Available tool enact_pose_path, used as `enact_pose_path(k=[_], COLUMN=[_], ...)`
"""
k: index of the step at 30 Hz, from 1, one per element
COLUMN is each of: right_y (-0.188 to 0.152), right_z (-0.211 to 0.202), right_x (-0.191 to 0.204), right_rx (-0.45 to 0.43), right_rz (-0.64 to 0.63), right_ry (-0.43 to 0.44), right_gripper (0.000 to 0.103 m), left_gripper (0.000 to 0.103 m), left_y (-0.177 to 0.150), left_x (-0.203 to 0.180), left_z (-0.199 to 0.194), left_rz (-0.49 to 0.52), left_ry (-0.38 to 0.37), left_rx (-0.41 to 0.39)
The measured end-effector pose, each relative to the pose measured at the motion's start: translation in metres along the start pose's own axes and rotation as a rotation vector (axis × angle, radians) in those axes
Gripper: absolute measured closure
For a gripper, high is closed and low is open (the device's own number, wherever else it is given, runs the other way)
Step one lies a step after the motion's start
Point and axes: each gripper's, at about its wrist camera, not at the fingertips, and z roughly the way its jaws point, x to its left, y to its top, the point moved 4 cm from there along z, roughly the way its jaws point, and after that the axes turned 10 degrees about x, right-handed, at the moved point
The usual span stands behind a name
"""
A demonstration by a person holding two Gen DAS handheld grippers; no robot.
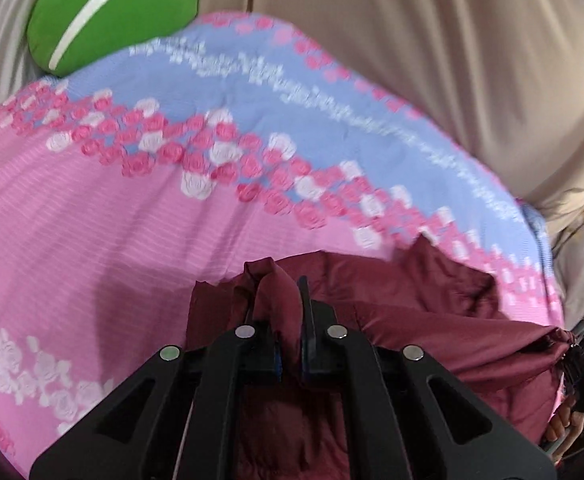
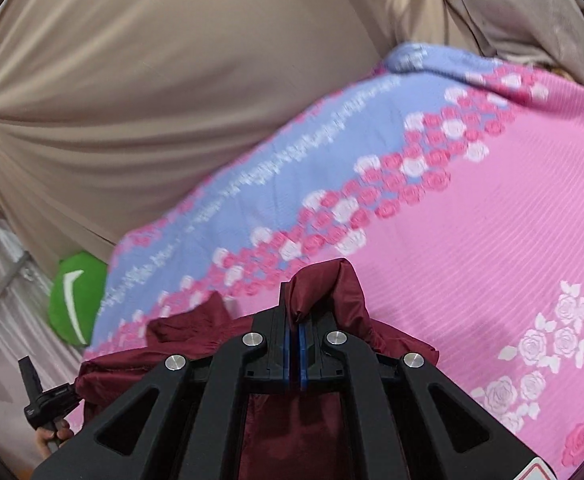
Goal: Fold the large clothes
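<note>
Both my left tongs (image 1: 278, 292) and right tongs (image 2: 296, 300) pinch the dark red jacket (image 1: 431, 320); it is bunched up; I think folding has barely begun.

Beige curtain (image 1: 431, 60) behind floral bedspread (image 1: 92, 220)

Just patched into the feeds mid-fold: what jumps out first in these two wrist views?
The maroon garment dominates the foreground, bunched and pinched by both the left gripper and the right gripper. Under it spreads a loud pink and blue rose-print bedsheet. A green cushion with a white stripe sits at the sheet's far edge against a beige curtain.
</note>
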Motion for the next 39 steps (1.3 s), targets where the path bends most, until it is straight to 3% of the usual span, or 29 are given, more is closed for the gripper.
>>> enact_pose_path(k=[6,10,15,20,24,26,27,29,31,33,35,37,39], right_y=[-0.006,-0.012,-0.015,-0.016,-0.01,-0.003,0.0,0.001,-0.005,-0.022,-0.05,-0.085,-0.122], right_z=[0.047,0.072,0.085,0.086,0.068,0.044,0.023,-0.019,-0.044,-0.052,-0.042,-0.022,-0.002], right_x=[-0.022,-0.034,-0.034,-0.031,-0.034,-0.029,-0.023,-0.006,0.017,0.052,0.092,0.127,0.155], right_rx=[0.101,0.166,0.195,0.183,0.144,0.094,0.052,-0.041,-0.058,-0.015,0.063,0.167,0.255], right_rz=[0.04,0.052,0.033,0.007,0.048,0.04,0.03,-0.007,-0.071,-0.182,-0.299,-0.391,-0.47], right_ry=[-0.073,-0.114,-0.16,-0.182,-0.096,-0.079,-0.076,-0.05,-0.002,0.035,0.078,0.139,0.183], right_gripper=[0.1,0.101,0.102,0.102,0.092,0.079,0.073,0.064,0.064,0.064,0.064,0.064,0.066], left_gripper=[0.097,0.096,0.096,0.095,0.088,0.076,0.07,0.037,0.035,0.035,0.035,0.035,0.035], left_y=[0.0,0.001,0.001,0.002,0.002,0.0,-0.002,-0.007,-0.016,-0.027,-0.041,-0.063,-0.083], left_x=[0.005,-0.001,-0.007,-0.004,0.003,0.0,-0.004,-0.01,-0.026,-0.05,-0.078,-0.113,-0.136], left_z=[0.043,0.055,0.061,0.06,0.045,0.022,0.0,-0.036,-0.078,-0.097,-0.1,-0.084,-0.062], left_rz=[0.0,0.045,0.088,0.082,0.04,0.057,0.072,0.085,0.13,0.202,0.281,0.371,0.426], left_ry=[0.017,0.051,0.08,0.048,-0.022,-0.009,0.005,0.018,-0.018,-0.079,-0.146,-0.217,-0.241], left_rx=[0.059,0.049,0.014,-0.001,-0.031,-0.081,-0.13,-0.217,-0.282,-0.264,-0.217,-0.106,-0.033])
